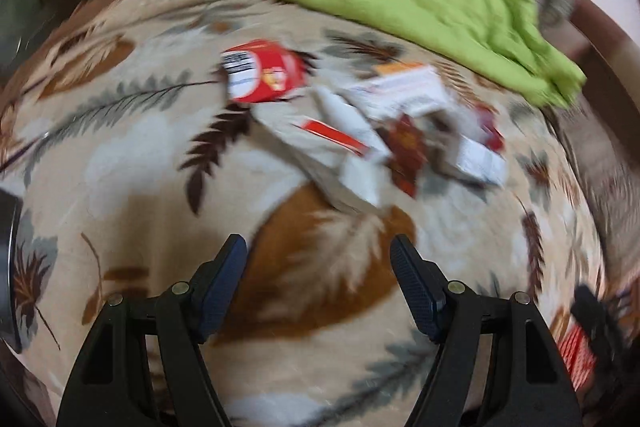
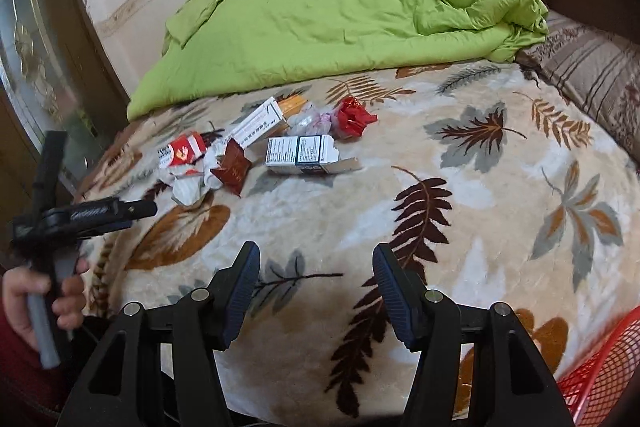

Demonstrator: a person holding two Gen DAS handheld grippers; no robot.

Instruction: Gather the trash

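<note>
Motion blur smears the left wrist view; labels unreadable. Trash pile (image 2: 256, 147) sits mid-bed on the leaf blanket (image 2: 460, 195), white carton (image 2: 302, 154) lying flat, long axis left-right. Red basket (image 2: 600, 375) cut off at the corner. Left gripper (image 1: 318, 287) and right gripper (image 2: 316, 291) jaws spread, empty.

soft, even indoor light, no hard shadows. the left wrist view is smeared with motion blur across the leaf-print blanket (image 1: 120, 163); the right wrist view is sharp. both bend and darken at the corners.
</note>
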